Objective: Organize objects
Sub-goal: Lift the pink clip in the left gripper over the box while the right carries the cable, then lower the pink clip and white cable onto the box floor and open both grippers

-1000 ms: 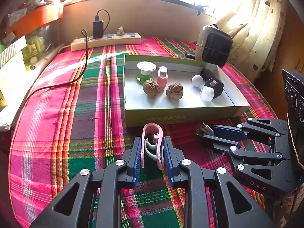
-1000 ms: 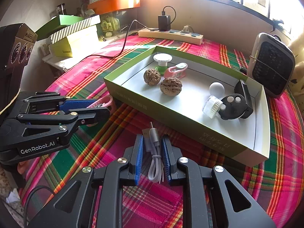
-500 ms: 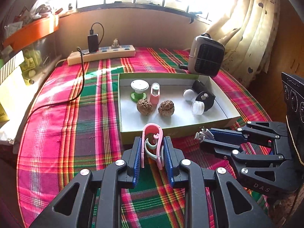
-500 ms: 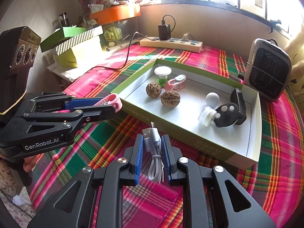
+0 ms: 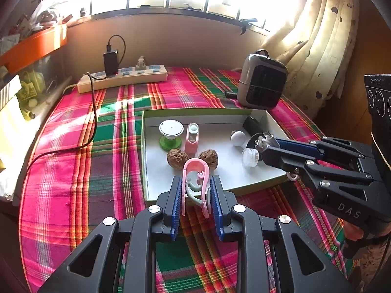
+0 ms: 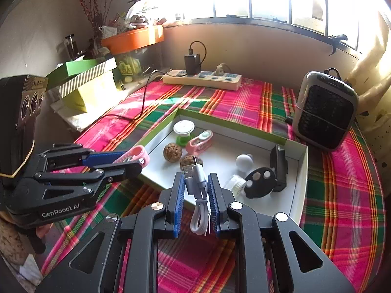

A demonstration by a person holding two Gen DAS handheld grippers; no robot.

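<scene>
- I am pinching the pink clip in my left hand-held gripper, its blue pads pressed against the clip's two flat sides, with the loop end pointing forward and hanging above the near wall of the green-edged tray.
- The clip looks to me like thin, light plastic with a grey sprung piece inside; I judge it stiff across the loop but springy along the arms, so squeezing low on the arms, as I am doing, seems safer than gripping the rounded tip, which could slip out of the pads.
- Inside the tray I am seeing a green-and-white spool, a second pink clip, two walnuts and a white ball, all lying apart from one another on the white floor.
- I am pinching the white USB cable in my right hand-held gripper, pads closed on the bundled loops just behind the metal plug, which is poking forward over the tray's near edge.
- The cable strikes me as light, soft and floppy with a slick sheath; holding the folded bundle, not a single strand, should be keeping the loops from sliding free or unwinding.
- The plaid-covered counter is carrying the tray.
</scene>
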